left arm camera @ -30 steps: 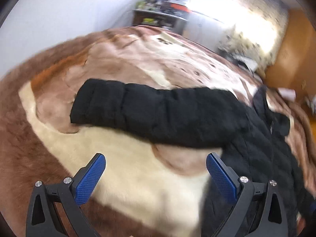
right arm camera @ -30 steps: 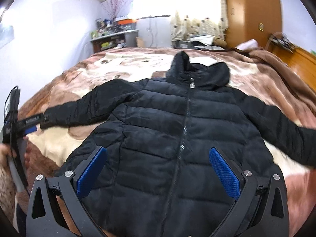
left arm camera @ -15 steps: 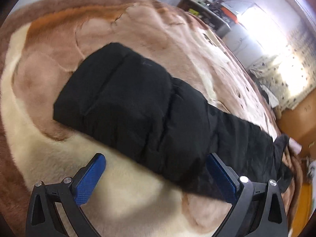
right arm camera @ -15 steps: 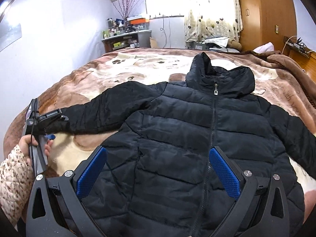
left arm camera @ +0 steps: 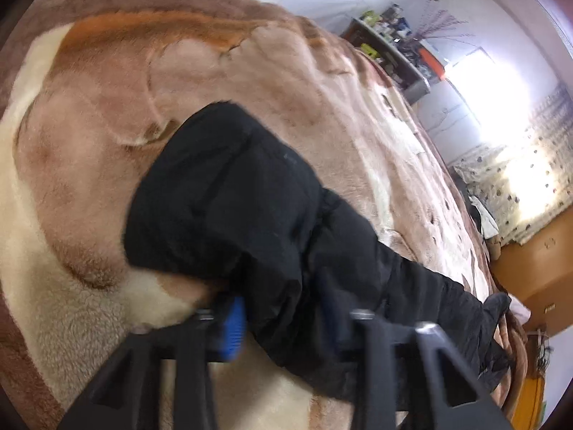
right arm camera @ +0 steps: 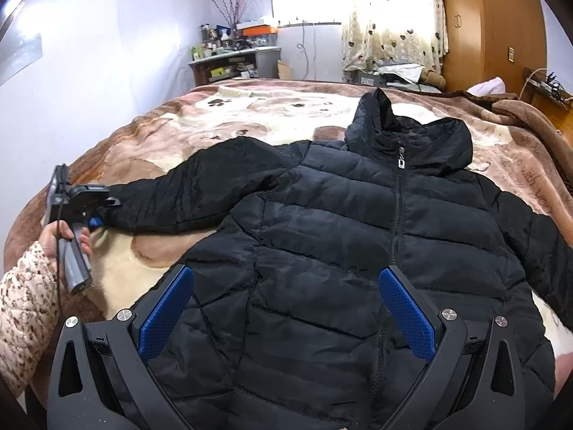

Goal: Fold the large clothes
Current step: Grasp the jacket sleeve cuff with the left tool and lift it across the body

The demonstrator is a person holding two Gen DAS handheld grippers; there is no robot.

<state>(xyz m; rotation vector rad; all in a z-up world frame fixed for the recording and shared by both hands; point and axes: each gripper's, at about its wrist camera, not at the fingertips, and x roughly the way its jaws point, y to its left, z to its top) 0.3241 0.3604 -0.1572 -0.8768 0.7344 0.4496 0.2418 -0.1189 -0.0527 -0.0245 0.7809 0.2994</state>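
Left tongs (left arm camera: 283, 319): jaws have just been closing and now stand narrow, with the near edge of the black sleeve (left arm camera: 229, 197) pinched between the blue pads (left arm camera: 234, 326). Right-hand pad is hidden under the fabric; the left one shows. View slightly blurred. In the right wrist view the same left tongs (right arm camera: 98, 211) sit at the cuff end of that sleeve, held by a hand (right arm camera: 66, 240) in a speckled knit cuff (right arm camera: 25, 308).

Right tongs (right arm camera: 286, 308): jaws wide, nothing between the pads, hovering above the lower front of the jacket (right arm camera: 358, 251). Whether they touch the fabric cannot be told.

Jacket: black quilted puffer, lying front-up on the brown and cream blanket (right arm camera: 250, 114) that covers the bed. Zip (right arm camera: 397, 215) closed up to the collar, hood (right arm camera: 408, 132) lying flat toward the window end. Left-side sleeve stretched out sideways across the blanket; the other sleeve runs off toward the right edge of the view.

Background: cluttered shelf (right arm camera: 232, 61), patterned curtain (right arm camera: 390, 14), wooden wardrobe (right arm camera: 494, 25).
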